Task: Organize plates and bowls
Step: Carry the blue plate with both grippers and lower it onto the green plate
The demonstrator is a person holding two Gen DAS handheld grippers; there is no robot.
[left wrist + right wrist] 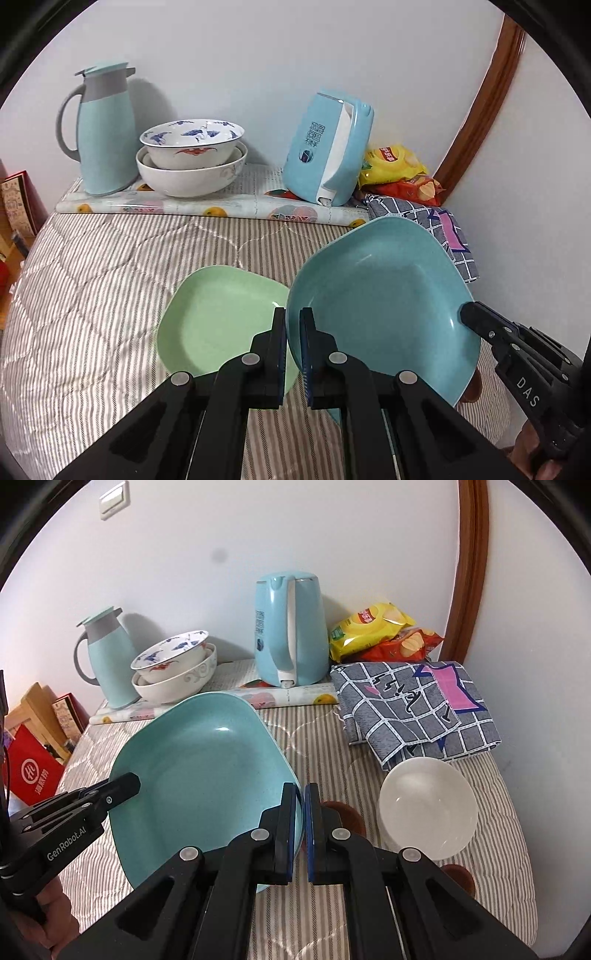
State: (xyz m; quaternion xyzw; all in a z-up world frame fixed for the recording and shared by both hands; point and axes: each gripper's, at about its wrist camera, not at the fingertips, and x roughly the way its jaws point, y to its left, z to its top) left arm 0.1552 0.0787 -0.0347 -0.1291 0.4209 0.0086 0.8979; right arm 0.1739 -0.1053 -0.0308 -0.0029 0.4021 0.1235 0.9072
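Bed (317, 734) with striped quilt carried everything; a shelf-like strip under a fruit-print liner ran along the wall at the back. Blue kettle (290, 631) and thermos jug (109, 657) stood on that strip, kettle upright, likely parked out of the work zone. Folded checked cloth (417, 705) lay at the right with snack bags (380, 635) behind it.

Blue plate (384, 306) was the item in hand: tilted, raised off the quilt, held from both sides. Left gripper (292, 350) had its jaws pinching the plate's left rim, and right gripper (301, 827) had its jaws pinching the opposite rim; a two-sided hold probably kept the wide plate from swinging. Green plate (221, 317) lay flat on the quilt just beside and partly under the blue one, so stacking blue onto green looked like the intent (judgement only).

Two stacked bowls (192, 158), patterned one nested in a plain white one, sat beside the jug, seemingly already sorted. Small white bowl (428, 808) sat alone on the quilt at the right, apart from the plates, probably still to be grouped with the other bowls
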